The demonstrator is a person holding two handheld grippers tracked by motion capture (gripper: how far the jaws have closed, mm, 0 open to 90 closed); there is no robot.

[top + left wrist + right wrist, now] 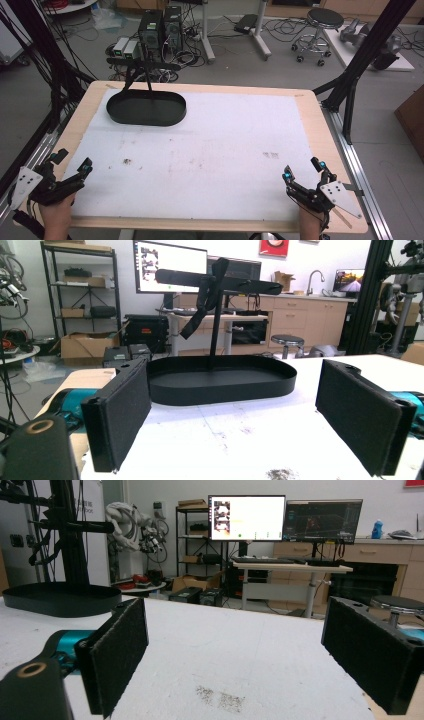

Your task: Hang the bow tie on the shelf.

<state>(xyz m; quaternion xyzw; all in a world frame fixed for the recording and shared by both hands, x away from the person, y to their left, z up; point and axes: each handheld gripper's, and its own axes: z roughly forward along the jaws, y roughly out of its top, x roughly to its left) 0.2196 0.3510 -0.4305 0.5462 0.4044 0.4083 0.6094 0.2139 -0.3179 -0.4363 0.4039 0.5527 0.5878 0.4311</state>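
The left gripper rested at the table's near-left corner, jaws spread apart and empty. The right gripper rested at the near-right corner, jaws likewise apart. A black oval tray with an upright stand sat far left.

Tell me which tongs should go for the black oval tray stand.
Left. The left tongs sit open on the black oval tray stand's side of the table; the right tongs are across at the opposite corner.
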